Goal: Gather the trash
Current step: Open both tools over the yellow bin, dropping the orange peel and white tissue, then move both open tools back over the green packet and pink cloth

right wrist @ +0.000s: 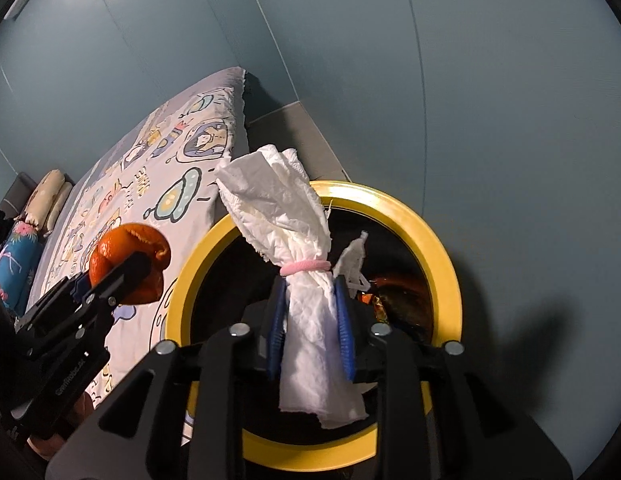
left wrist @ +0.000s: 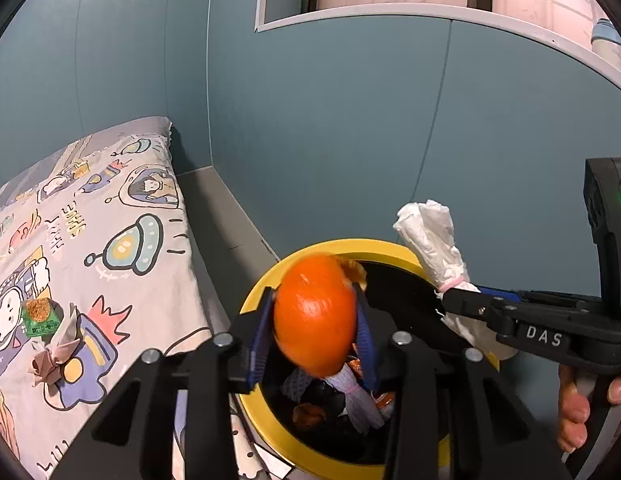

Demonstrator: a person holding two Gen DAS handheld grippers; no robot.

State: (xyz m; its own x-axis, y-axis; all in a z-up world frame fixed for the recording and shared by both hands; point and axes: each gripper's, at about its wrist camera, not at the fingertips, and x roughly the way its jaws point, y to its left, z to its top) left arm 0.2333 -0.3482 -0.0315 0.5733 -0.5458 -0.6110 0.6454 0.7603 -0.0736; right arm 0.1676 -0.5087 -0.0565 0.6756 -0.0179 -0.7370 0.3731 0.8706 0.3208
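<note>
An orange peel point(left wrist: 314, 312), blurred, sits between the blue pads of my left gripper point(left wrist: 315, 298), right above the yellow-rimmed bin point(left wrist: 262, 420); the jaws stand a little wider than the peel. My right gripper point(right wrist: 310, 286) is over the same bin point(right wrist: 442, 248). A white tissue bundle point(right wrist: 306, 320) tied with a pink band stands between its pads, which flank it without pinching it. The left wrist view shows the tissue point(left wrist: 434, 240) sticking up from the right gripper point(left wrist: 446, 300). The right wrist view shows the peel point(right wrist: 126, 252) in the left gripper point(right wrist: 122, 276).
Other scraps and a lilac tied bundle point(left wrist: 350, 392) lie in the bin. A bed with a cartoon sheet point(left wrist: 110, 208) stands to the left, with a green packet point(left wrist: 40, 316) and a crumpled wrapper point(left wrist: 56, 354) on it. A blue-grey wall rises behind. Pillows point(right wrist: 46, 200) lie at the bed's far end.
</note>
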